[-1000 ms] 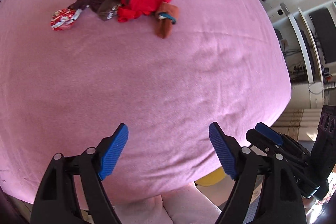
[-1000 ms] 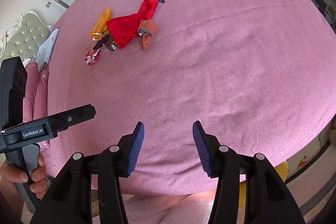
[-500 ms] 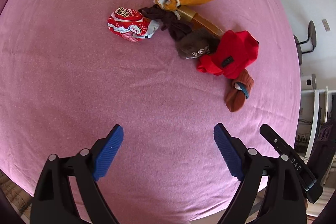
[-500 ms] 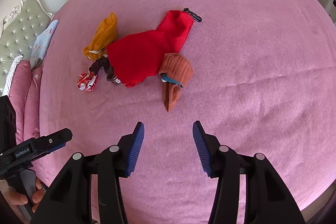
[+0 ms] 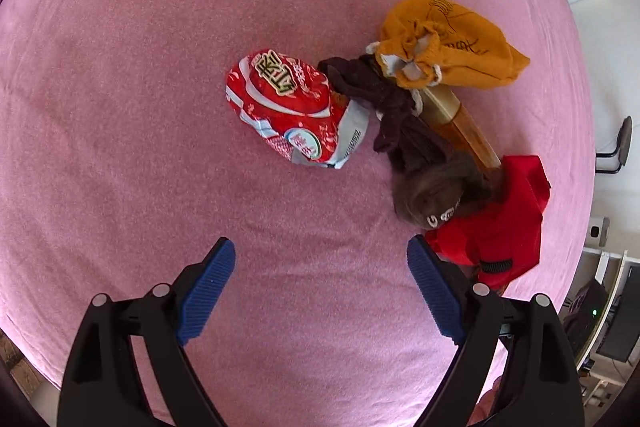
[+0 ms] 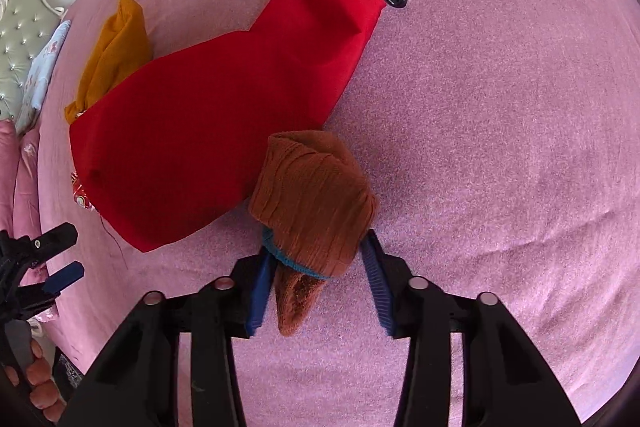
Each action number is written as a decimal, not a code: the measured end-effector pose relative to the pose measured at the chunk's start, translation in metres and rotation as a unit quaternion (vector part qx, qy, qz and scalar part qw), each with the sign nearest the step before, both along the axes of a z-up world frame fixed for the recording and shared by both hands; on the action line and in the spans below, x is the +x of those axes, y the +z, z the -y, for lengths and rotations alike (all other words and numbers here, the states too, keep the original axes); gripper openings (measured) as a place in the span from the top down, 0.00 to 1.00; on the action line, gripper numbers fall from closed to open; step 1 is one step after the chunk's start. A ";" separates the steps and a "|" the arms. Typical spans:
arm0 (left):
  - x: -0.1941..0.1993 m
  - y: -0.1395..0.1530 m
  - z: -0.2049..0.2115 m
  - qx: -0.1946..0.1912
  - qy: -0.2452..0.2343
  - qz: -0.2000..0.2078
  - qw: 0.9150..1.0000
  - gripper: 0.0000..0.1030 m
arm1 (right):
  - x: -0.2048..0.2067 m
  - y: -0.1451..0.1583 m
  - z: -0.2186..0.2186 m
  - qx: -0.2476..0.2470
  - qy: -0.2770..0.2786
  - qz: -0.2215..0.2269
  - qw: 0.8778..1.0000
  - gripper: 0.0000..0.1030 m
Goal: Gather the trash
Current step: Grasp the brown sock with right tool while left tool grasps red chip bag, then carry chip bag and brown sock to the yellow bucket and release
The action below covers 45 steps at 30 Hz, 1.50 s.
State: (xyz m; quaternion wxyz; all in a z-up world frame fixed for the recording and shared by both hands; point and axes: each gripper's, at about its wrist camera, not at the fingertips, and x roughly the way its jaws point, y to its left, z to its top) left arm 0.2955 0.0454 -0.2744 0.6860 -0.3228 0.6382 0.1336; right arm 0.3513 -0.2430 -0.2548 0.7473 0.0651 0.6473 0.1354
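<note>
Left tongs wide open, empty, over pink bed; wrapper mid-bed, just ahead. Drop straight, pinch wrapper only, w/o dark cloth. Right tongs open round brown sock.

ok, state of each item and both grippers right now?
left gripper: open, above bare blanket, holding nothing
right gripper: open, fingers straddling the brown sock
brown sock: crumpled, lying partly on the red bag
red bag: lying flat, clip at its far end
snack wrapper: crumpled, lying apart from both grippers
yellow pouch: bunched, drawstring end gathered
pink blanket: spread out, lightly wrinkled
</note>
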 end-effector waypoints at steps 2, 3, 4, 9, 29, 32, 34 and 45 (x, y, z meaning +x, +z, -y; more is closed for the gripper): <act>0.009 -0.006 -0.006 0.006 0.006 -0.005 1.000 0.15 | 0.000 0.000 0.000 0.007 -0.002 0.002 1.000 0.84; 0.012 -0.009 -0.010 0.007 0.010 -0.008 1.000 0.15 | -0.001 0.001 0.002 0.014 -0.005 0.002 1.000 0.85; 0.016 -0.013 -0.014 0.008 0.016 -0.011 1.000 0.15 | -0.001 0.001 0.004 0.019 -0.009 0.001 1.000 0.85; 0.030 -0.027 -0.035 0.019 0.052 -0.019 0.998 0.15 | -0.001 -0.003 0.015 0.046 -0.032 -0.017 0.998 0.85; 0.000 0.020 -0.009 0.075 -0.032 0.028 0.996 0.76 | -0.037 0.032 0.018 0.052 -0.014 0.006 0.999 0.86; -0.021 0.046 0.007 0.073 -0.054 0.040 0.995 0.76 | -0.051 0.044 0.024 0.054 -0.017 0.010 0.998 0.86; -0.033 0.063 0.014 0.075 -0.076 0.049 0.993 0.76 | -0.065 0.051 0.028 0.057 -0.021 0.015 0.998 0.86; -0.094 0.144 0.104 0.083 -0.225 0.129 0.962 0.76 | -0.153 0.098 0.062 0.071 -0.056 0.046 0.995 0.86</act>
